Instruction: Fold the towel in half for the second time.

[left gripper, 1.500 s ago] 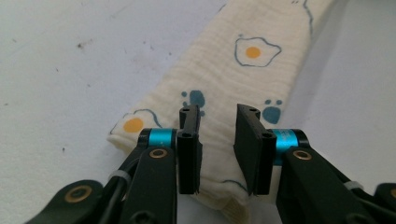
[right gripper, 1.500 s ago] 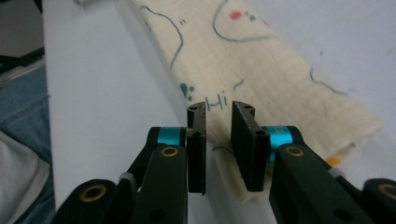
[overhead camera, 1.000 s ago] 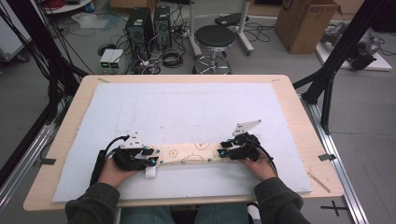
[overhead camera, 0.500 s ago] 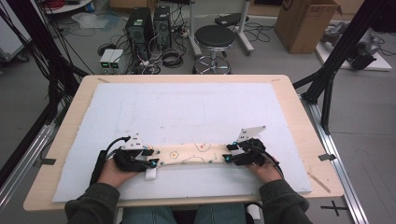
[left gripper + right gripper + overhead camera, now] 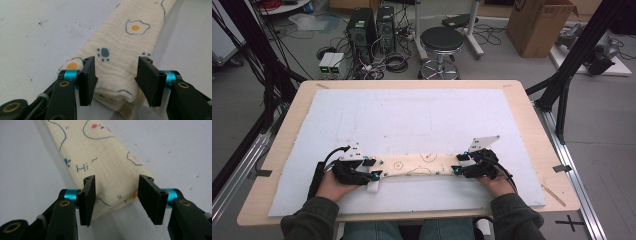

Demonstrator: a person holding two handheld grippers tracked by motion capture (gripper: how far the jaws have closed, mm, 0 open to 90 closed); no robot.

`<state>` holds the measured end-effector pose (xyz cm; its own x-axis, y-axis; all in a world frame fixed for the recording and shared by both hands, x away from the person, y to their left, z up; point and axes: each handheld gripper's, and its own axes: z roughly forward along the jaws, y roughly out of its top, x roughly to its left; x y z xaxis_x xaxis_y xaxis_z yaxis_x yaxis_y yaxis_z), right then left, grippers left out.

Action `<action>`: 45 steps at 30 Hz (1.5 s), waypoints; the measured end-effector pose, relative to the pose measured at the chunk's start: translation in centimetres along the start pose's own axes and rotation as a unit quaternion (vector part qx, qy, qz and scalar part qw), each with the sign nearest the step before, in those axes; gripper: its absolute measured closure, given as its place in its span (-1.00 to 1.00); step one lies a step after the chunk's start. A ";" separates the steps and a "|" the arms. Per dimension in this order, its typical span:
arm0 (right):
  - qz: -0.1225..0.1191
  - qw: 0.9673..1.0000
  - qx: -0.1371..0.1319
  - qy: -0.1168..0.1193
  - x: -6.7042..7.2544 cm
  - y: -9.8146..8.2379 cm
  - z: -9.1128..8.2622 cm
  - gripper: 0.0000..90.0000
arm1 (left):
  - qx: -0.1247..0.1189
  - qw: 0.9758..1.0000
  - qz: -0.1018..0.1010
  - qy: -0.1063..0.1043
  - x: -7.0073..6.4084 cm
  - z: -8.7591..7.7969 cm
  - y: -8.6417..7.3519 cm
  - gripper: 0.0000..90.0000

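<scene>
- A folded cream muslin cloth [image 5: 419, 164] printed with fried eggs and paw prints lies as a long strip near the front edge of the white mat [image 5: 412, 115] on the tabletop [image 5: 532, 115].
- The left gripper [image 5: 374, 168] straddles its left end, fingers [image 5: 87, 80] spread, just been opening, not pressing.
- The right gripper [image 5: 458, 165] straddles the other end likewise, fingers [image 5: 88, 198] parted.
- A stool [image 5: 442, 40], computer towers [image 5: 367, 25] and a cardboard box [image 5: 539, 25] stand beyond, well clear.

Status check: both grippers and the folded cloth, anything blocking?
Left gripper and right gripper: jaws open, just been opening, one at each end of the cloth. Folded cloth lies flat as a long strip on the white mat. Nothing in the way.
</scene>
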<state>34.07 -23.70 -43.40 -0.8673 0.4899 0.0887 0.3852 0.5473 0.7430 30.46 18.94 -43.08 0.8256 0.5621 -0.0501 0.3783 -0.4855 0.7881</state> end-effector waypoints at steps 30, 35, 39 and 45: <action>0.084 0.995 0.049 0.022 -3.5 2.1 2.1 0.48 | 0.046 0.996 -0.069 0.028 3.7 1.5 0.7 0.43; 0.081 0.995 0.050 0.033 -3.4 2.1 2.2 0.72 | 0.048 0.996 -0.070 0.016 3.7 1.5 0.8 0.65; 0.082 0.995 0.051 0.039 -3.4 2.1 2.1 0.77 | 0.048 0.997 -0.062 0.024 3.5 1.4 0.9 0.77; 0.075 0.996 0.043 0.035 -3.2 2.3 1.7 0.78 | 0.041 0.997 -0.059 0.032 3.4 1.2 1.0 0.81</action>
<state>38.20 -22.87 -43.12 -0.8169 0.5231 0.2430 0.5348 0.5289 0.6590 34.15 19.59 -43.14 0.7465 0.6581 -0.0981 0.5055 -0.4650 0.7268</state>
